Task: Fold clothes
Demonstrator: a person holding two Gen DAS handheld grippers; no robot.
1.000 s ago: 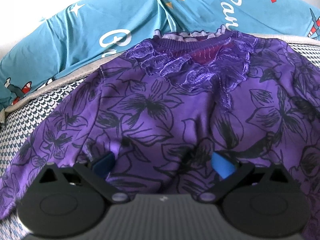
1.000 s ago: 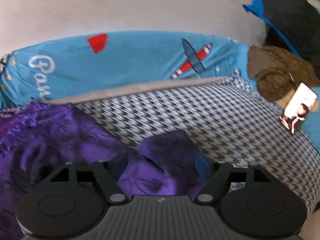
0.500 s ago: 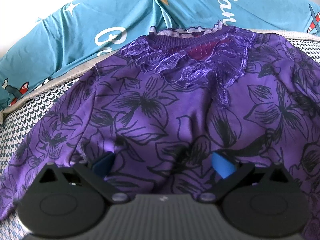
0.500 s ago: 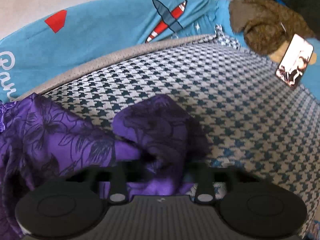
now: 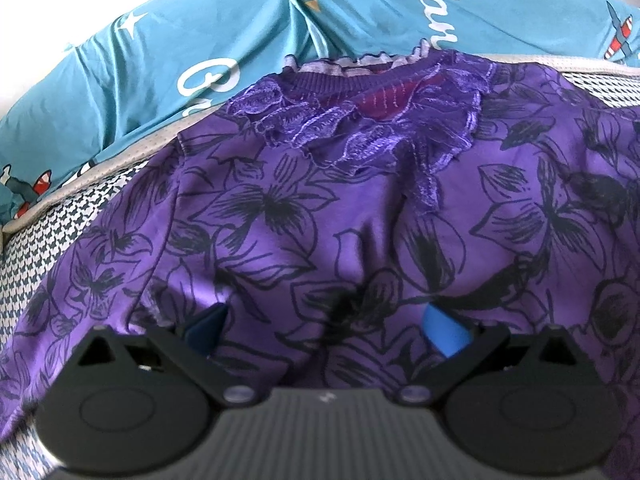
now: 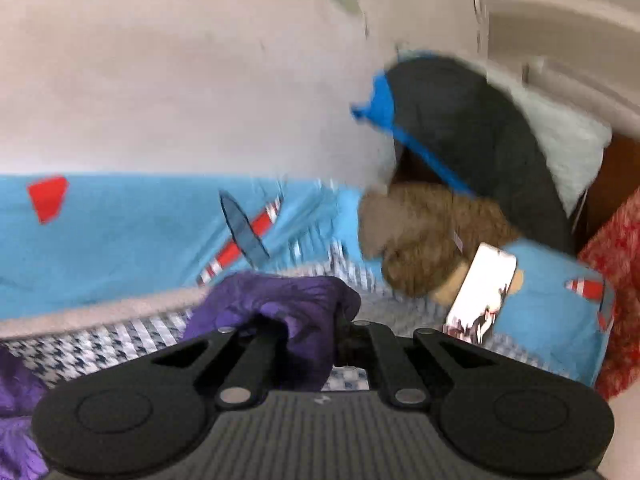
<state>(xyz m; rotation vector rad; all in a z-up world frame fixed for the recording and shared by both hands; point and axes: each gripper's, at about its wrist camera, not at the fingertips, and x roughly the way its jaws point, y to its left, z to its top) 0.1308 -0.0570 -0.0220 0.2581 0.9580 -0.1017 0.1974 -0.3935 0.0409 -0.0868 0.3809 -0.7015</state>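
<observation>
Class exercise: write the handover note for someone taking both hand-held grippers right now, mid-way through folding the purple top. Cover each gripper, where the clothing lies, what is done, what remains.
Right hand-held gripper: shut on a bunched fold of the purple floral top, apparently a sleeve end, lifted just above the houndstooth cover.
Left hand-held gripper: open, fingers low over the top's body, gripping nothing.
Top: spread front up on the cover, lace collar towards the blue airplane-print bedding.
Done: sleeve end grasped.
Left: probably carry it across the body, fold the other side, then fold the length.
</observation>
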